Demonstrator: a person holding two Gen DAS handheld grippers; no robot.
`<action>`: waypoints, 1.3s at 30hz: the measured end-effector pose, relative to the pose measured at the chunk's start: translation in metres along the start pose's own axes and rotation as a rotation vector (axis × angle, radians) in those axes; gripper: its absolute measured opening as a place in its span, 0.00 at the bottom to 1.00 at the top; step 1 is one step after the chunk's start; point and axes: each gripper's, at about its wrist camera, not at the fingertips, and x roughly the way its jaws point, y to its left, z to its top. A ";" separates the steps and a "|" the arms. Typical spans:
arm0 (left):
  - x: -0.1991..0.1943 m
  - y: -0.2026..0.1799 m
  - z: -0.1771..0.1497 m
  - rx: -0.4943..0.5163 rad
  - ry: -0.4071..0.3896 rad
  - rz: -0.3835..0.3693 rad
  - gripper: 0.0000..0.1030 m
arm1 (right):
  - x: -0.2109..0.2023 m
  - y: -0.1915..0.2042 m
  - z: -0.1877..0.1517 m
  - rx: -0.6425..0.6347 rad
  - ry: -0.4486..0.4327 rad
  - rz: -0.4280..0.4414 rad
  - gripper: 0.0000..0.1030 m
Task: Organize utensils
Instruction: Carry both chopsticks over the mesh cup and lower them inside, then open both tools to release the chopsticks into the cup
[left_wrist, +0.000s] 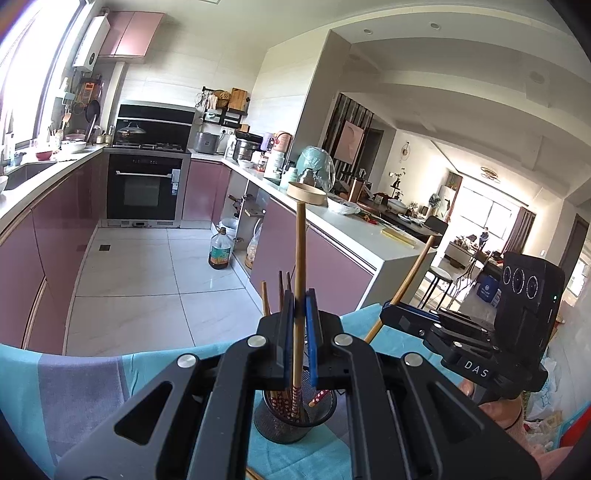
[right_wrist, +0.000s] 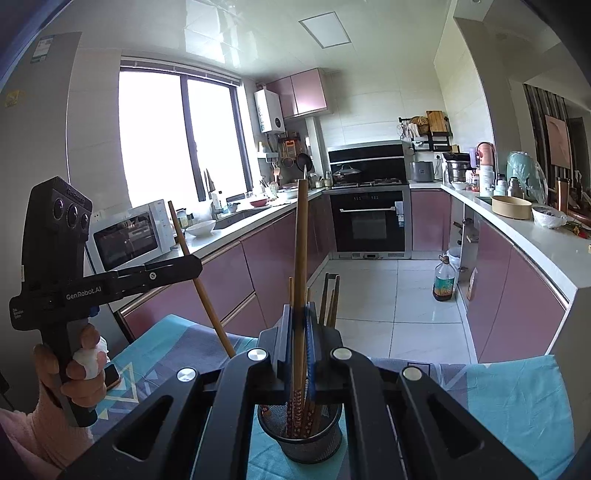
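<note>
Both grippers sit low over the teal cloth (left_wrist: 85, 373), pointing slightly downward toward the kitchen, each clamped on a single chopstick. The left gripper (left_wrist: 300, 295) has its blue pads pressed against a chopstick (left_wrist: 301, 240) that stands almost upright, its top toward twelve o'clock and its patterned end down at the mesh cup (left_wrist: 295, 424). The right gripper (right_wrist: 298, 310) pinches its own chopstick (right_wrist: 302, 229) the same way, near vertical above the cup (right_wrist: 301, 439), where several more chopsticks (right_wrist: 330, 299) lean. From the left camera the right gripper shows at three o'clock, its stick slanting up toward one. From the right camera the left one shows at nine o'clock, gripped by a hand (right_wrist: 74, 369) with a bandaged finger and a pink sleeve (right_wrist: 37, 435), its stick tilting toward eleven.
</note>
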 end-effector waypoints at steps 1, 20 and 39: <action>0.002 -0.002 -0.002 0.000 0.006 0.001 0.07 | 0.001 0.001 0.000 0.001 0.003 -0.002 0.05; 0.029 -0.003 -0.037 0.039 0.193 -0.001 0.07 | 0.037 0.004 -0.015 -0.016 0.133 -0.003 0.05; 0.076 0.017 -0.027 0.024 0.282 0.040 0.07 | 0.073 -0.009 -0.024 0.005 0.226 -0.032 0.06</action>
